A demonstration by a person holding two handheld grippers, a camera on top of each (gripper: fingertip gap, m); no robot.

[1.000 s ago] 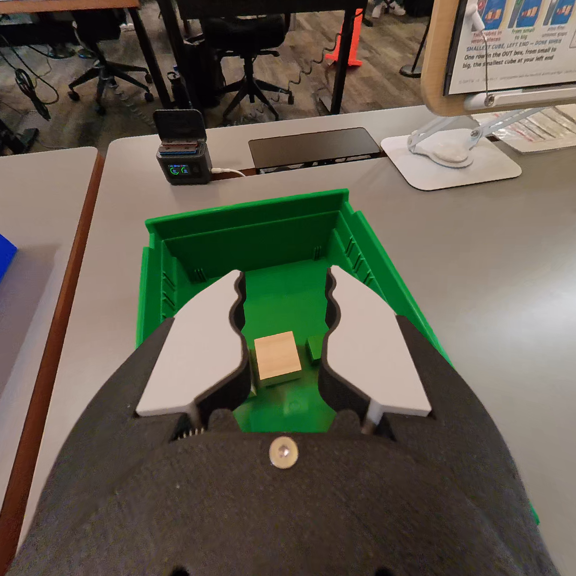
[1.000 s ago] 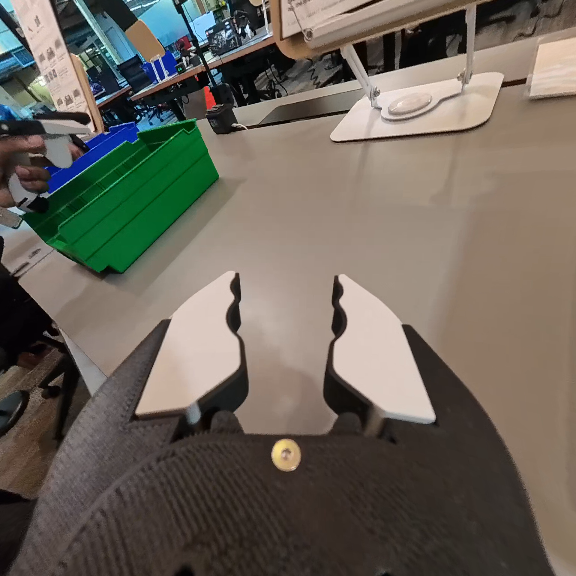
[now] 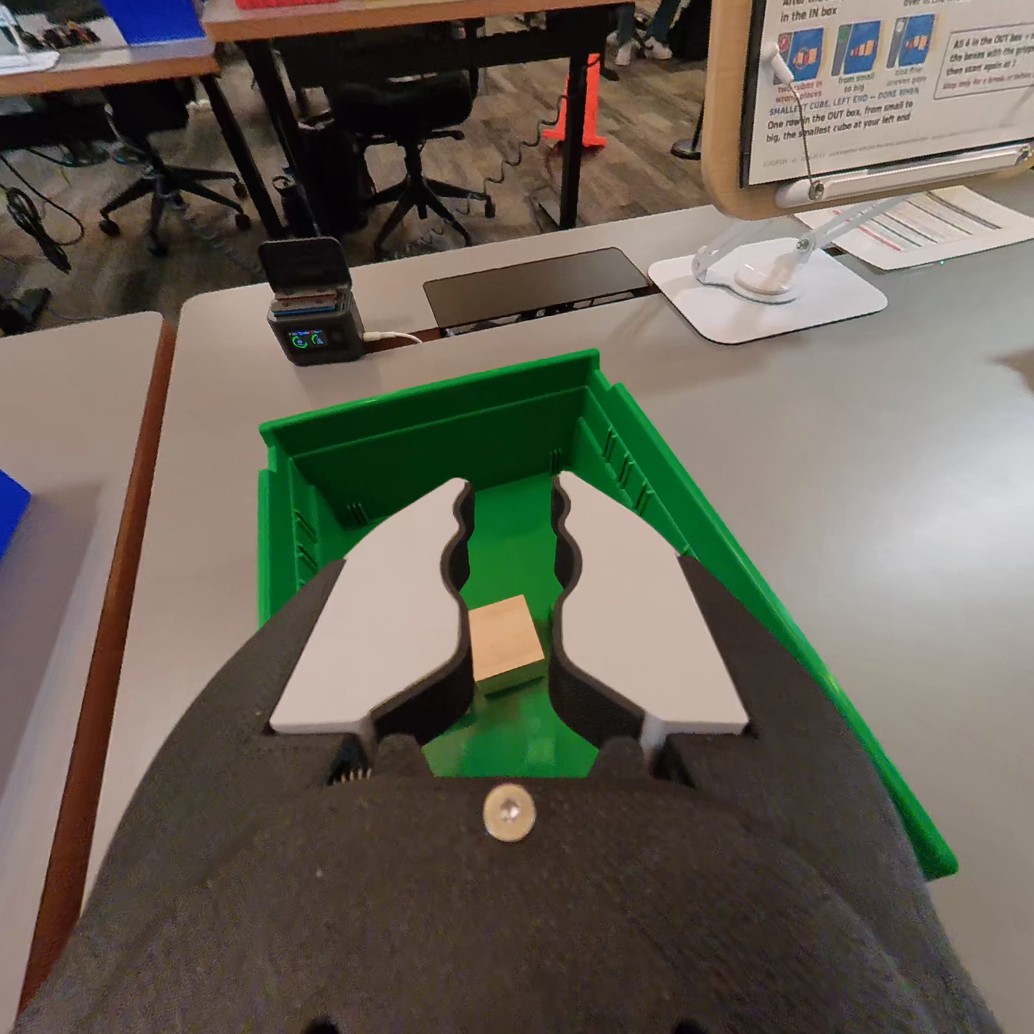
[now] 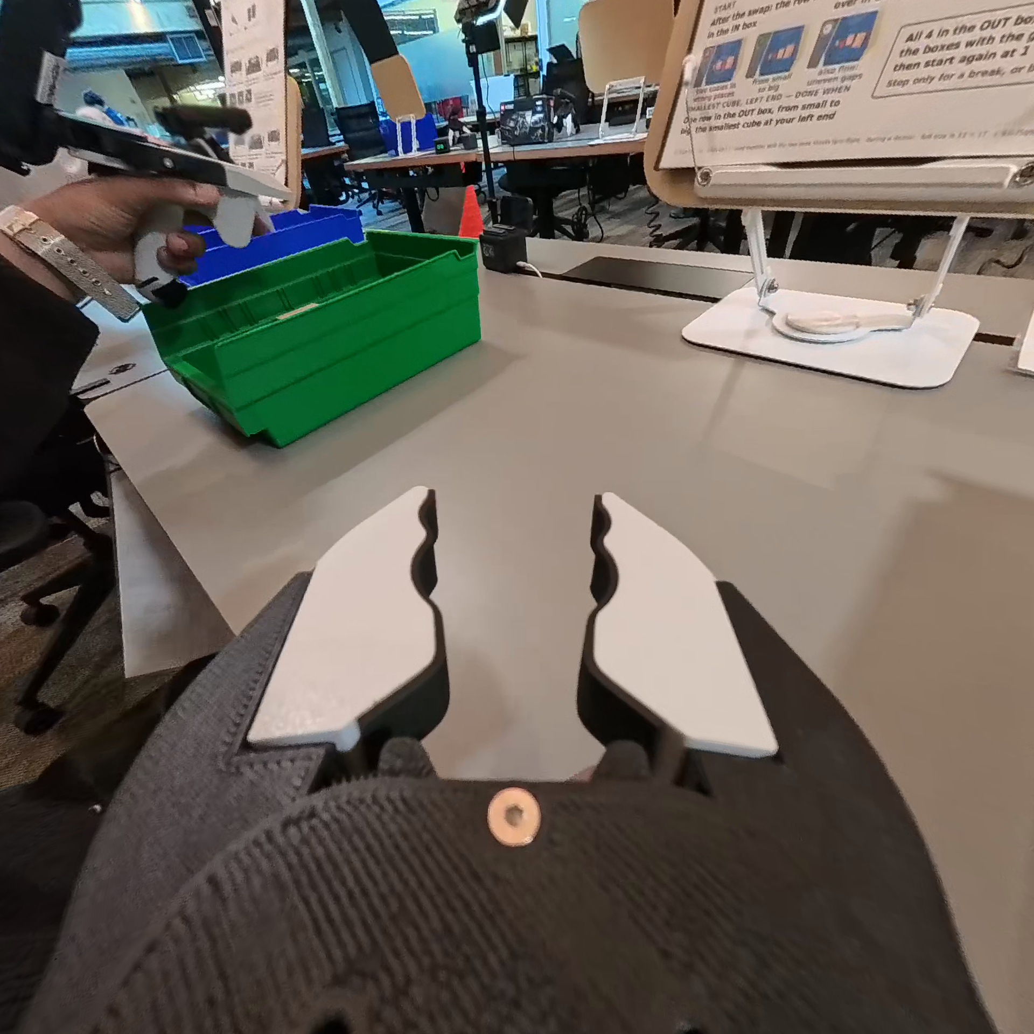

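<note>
A pale wooden cube (image 3: pixel 503 638) lies on the floor of a green bin (image 3: pixel 425 403) on the grey table. My left gripper (image 3: pixel 512 487) is open and hangs above the bin, with the cube showing in the gap low between its fingers; it holds nothing. In the right wrist view a hand holds that gripper (image 4: pixel 168 162) above the green bin (image 4: pixel 347 347), where a sliver of the cube (image 4: pixel 295 313) shows. My right gripper (image 4: pixel 513 495) is open and empty over bare table, well to the right of the bin.
A blue bin (image 4: pixel 280 238) stands behind the green one. A small black charger box (image 3: pixel 316 313) with a lit screen sits behind the bin. A white stand base (image 3: pixel 766 296) carries an instruction board at the back right. A second table (image 3: pixel 56 447) adjoins on the left.
My left gripper has risen and pulled back a little, so more of the bin shows around it. My right gripper has tilted up and turned left, bringing the bin nearer the view's middle. Both stay open.
</note>
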